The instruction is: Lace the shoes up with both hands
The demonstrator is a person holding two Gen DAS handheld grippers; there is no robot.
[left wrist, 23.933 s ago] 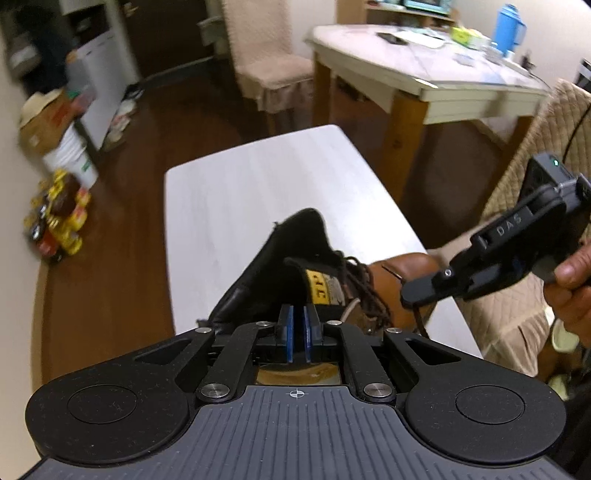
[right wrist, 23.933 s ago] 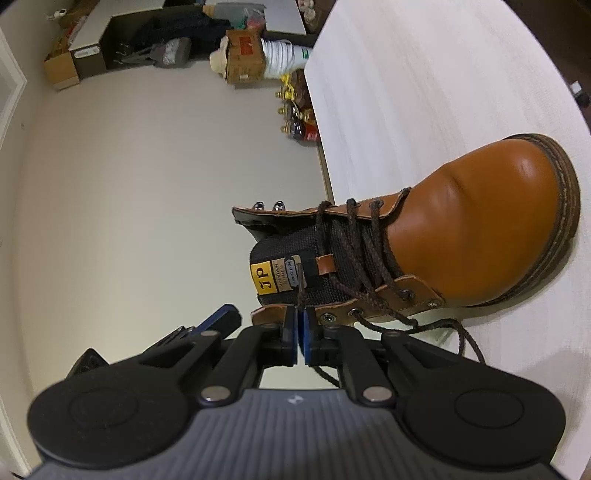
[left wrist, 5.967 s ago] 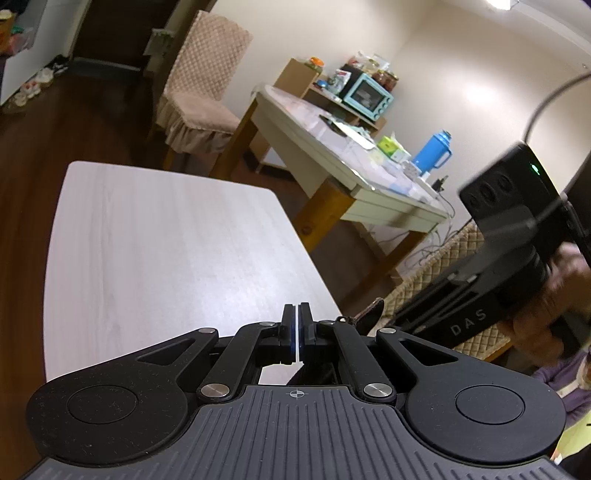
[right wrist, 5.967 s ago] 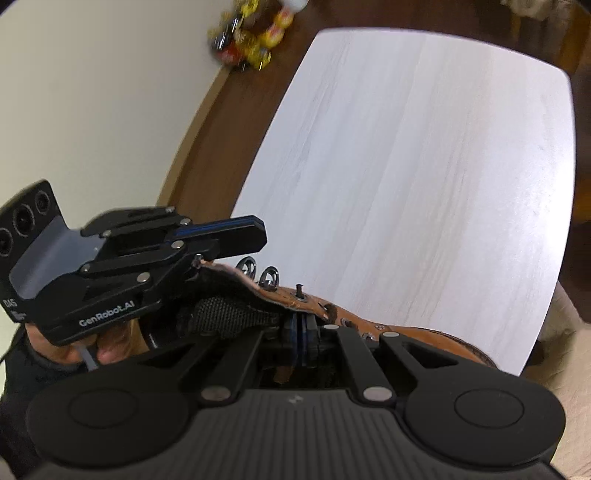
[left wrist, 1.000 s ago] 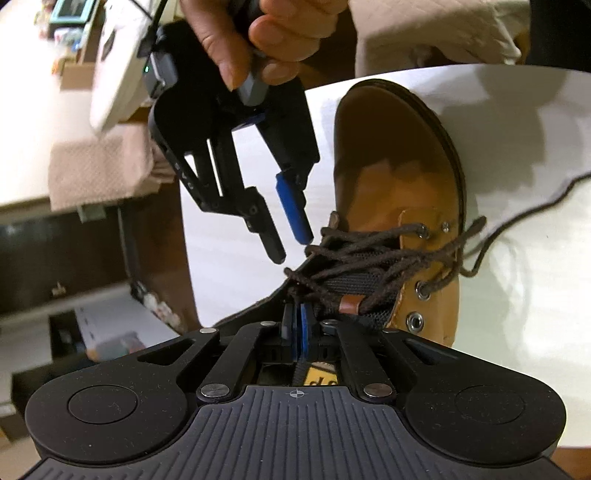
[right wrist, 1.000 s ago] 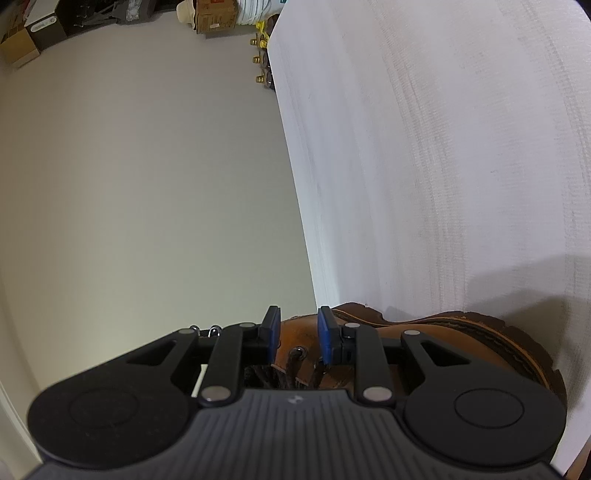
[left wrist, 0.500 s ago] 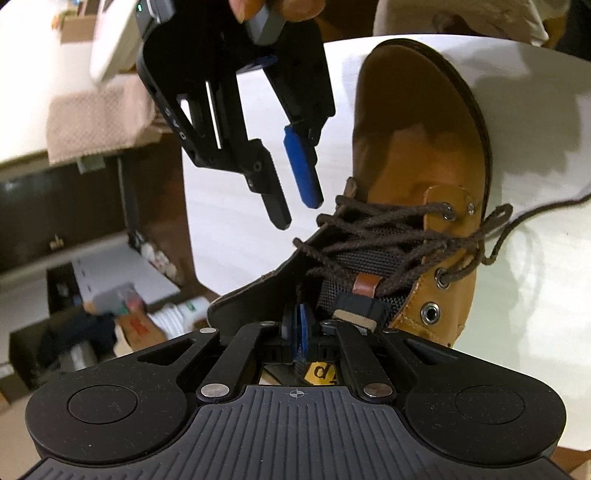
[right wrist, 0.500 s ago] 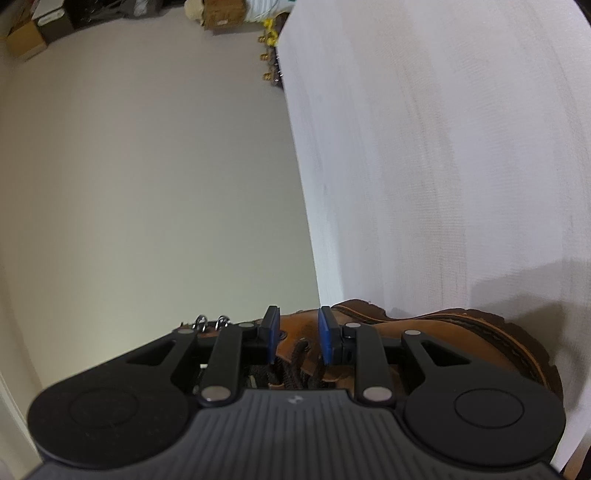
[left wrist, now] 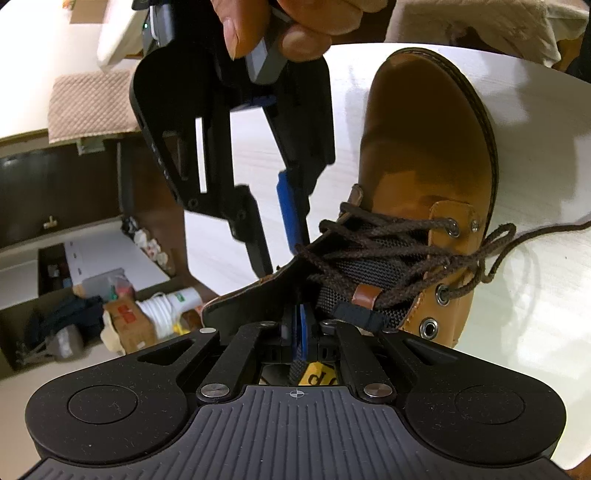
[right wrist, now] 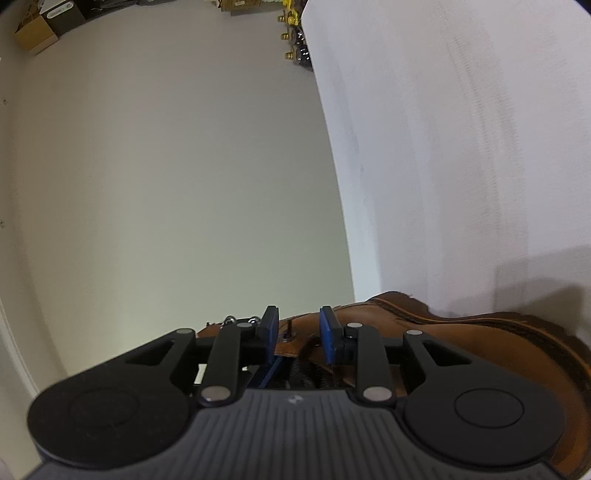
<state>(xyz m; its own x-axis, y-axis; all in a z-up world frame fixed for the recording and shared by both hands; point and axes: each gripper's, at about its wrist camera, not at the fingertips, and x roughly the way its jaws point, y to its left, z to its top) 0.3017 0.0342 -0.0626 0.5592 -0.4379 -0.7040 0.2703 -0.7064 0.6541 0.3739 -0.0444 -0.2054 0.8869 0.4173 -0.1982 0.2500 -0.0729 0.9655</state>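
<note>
White table (left wrist: 535, 122) carries a tan leather boot (left wrist: 424, 147), seen from the left wrist view with its toe pointing away and its open collar nearest the camera; in the right wrist view the same boot (right wrist: 480, 339) lies along the lower edge against the white tabletop (right wrist: 461, 147), with beige floor to the left. Right gripper (left wrist: 284, 243) comes down from above, held in a hand (left wrist: 280, 22) at the top of the frame; its two fingers stand apart with a clear gap, one black, one faced with a blue pad (left wrist: 291, 214), tips just at the boot's left eyelet flap and the nearest lace crossing. From its own camera the right gripper (right wrist: 297, 334) shows both blue pads spread, nothing between them, eyelet flap and hooks directly beyond. Left gripper (left wrist: 300, 334) has its blue pads pressed together over the inside of the boot collar beside the black mesh tongue (left wrist: 369, 266); what exactly is pinched there cannot be told. Dark brown lace (left wrist: 399, 243) crosses the tongue through the lower eyelets, passes a small brown leather loop (left wrist: 365, 295), and one loose end (left wrist: 546, 230) trails right across the table. Upper metal eyelet (left wrist: 428, 326) on the right flap is unthreaded.
</note>
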